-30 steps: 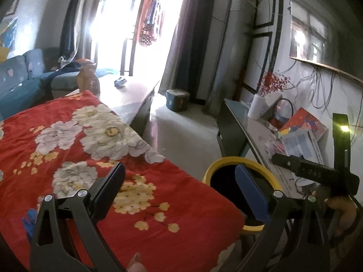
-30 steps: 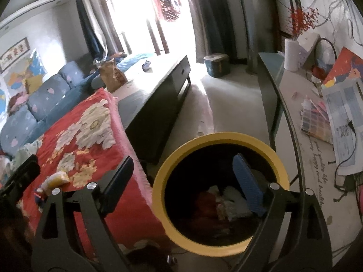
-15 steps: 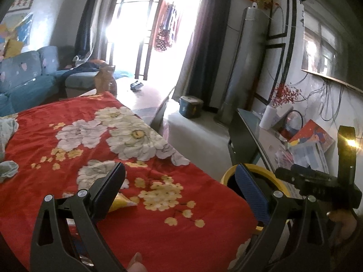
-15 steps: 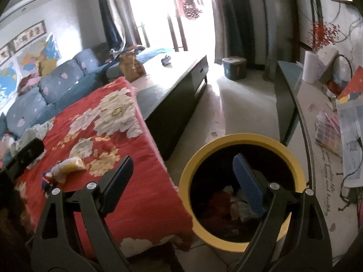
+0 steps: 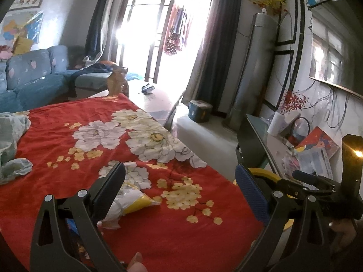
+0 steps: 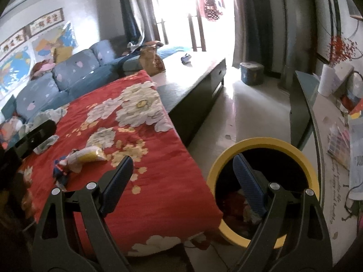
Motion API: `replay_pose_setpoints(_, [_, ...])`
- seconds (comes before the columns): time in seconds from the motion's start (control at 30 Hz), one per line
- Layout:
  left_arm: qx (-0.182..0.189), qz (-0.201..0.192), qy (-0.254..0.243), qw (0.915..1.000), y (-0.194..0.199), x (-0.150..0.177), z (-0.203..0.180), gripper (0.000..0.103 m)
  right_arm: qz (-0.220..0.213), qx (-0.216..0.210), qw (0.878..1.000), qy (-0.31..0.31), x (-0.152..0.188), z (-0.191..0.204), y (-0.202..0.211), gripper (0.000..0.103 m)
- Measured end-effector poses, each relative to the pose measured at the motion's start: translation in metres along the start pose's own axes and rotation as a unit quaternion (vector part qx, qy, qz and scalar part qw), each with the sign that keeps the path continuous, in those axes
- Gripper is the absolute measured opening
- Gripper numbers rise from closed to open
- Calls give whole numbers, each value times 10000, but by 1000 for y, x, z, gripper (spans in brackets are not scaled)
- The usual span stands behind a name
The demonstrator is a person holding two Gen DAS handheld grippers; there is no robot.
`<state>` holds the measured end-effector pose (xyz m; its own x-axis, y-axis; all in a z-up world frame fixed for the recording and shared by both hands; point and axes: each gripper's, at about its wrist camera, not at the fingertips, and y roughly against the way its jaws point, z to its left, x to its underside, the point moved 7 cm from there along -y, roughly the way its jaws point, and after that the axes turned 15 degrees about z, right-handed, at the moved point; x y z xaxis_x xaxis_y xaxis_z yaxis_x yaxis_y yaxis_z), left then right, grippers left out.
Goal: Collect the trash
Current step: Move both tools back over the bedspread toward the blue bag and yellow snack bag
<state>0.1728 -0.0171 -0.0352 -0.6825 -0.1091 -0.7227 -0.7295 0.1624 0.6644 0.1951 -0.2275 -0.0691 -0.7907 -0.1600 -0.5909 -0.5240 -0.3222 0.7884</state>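
Since a second ago both claws have swung left, bringing more of the red floral blanket [image 5: 145, 158] into sight and sliding the yellow-rimmed bin [image 5: 265, 174] toward the right. From the left wrist, the left claw [image 5: 179, 188] hangs apart and empty over the blanket's near edge; a white-and-yellow wrapper [image 5: 131, 200] lies half hidden behind its left finger, and the bin is mostly cut off by the right one. From the right wrist, the right claw [image 6: 181, 181] is likewise apart, holding nothing; the wrapper [image 6: 87, 156] rests near the blanket's left edge beside a blue scrap [image 6: 60, 172] too blurred to identify, and the bin [image 6: 263, 142] stands on the floor against the blanket's near right corner, its dark contents hard to make out.
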Motion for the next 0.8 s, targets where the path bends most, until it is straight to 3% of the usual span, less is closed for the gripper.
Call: replay_pose_setpoints(0.8, [-394,-62,475,9981,26,1,76,94,58,-365,9929,1129,0,95,-12,82])
